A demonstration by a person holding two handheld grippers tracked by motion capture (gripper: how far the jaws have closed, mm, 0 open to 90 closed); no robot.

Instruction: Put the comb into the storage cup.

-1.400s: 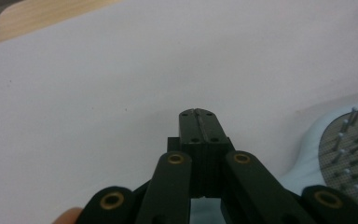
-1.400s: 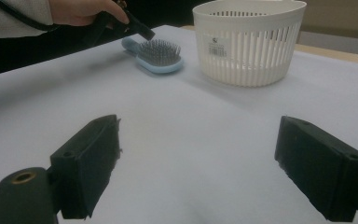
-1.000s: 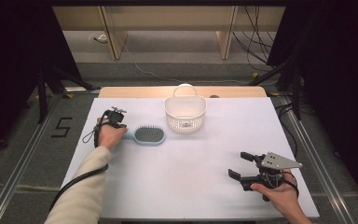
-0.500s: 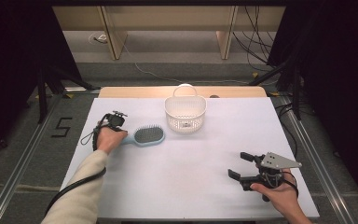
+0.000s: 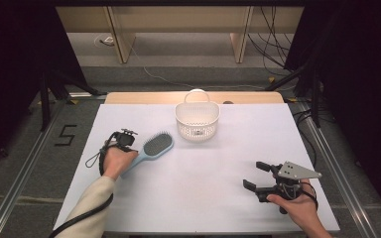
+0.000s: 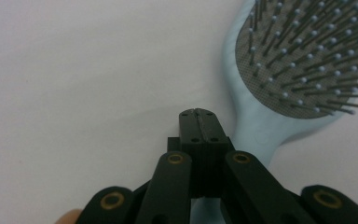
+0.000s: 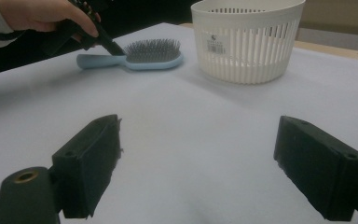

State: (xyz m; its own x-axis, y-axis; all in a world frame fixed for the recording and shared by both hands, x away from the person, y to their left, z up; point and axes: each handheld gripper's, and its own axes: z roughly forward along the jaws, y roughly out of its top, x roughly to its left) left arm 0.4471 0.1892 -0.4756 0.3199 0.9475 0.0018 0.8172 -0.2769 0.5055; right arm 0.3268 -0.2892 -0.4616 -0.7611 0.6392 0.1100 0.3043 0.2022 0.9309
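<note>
Left gripper [image 5: 129, 141]: at the left of the tabletop [image 5: 203, 198], held in the person's left hand [image 5: 115, 159]. In the left gripper view its jaws are pressed together with nothing between them, the tips down at the neck of the hairbrush; whether they touch it I cannot tell.

Hairbrush [image 5: 151, 150]: lies flat on the tabletop just right of the left gripper, bristles up. Pale blue body, oval dark grey pad, dark pins with small light tips. The handle runs back toward the left hand and the head points toward the basket. In the right gripper view the brush [image 7: 135, 58] lies left of the basket, with the left gripper [image 7: 114, 49] coming down at the base of its handle.

Basket [image 5: 197, 120]: white plastic, round, slotted walls, a hoop handle at the far rim. It stands upright at the far middle of the tabletop, near the hairbrush head but apart from it. A small label sits on its wall; I can make out nothing lying inside.

Right gripper [image 5: 258, 174]: at the near right of the tabletop, in the right hand [image 5: 297, 210], well apart from brush and basket. Its jaws stand wide apart, holding nothing.
</note>
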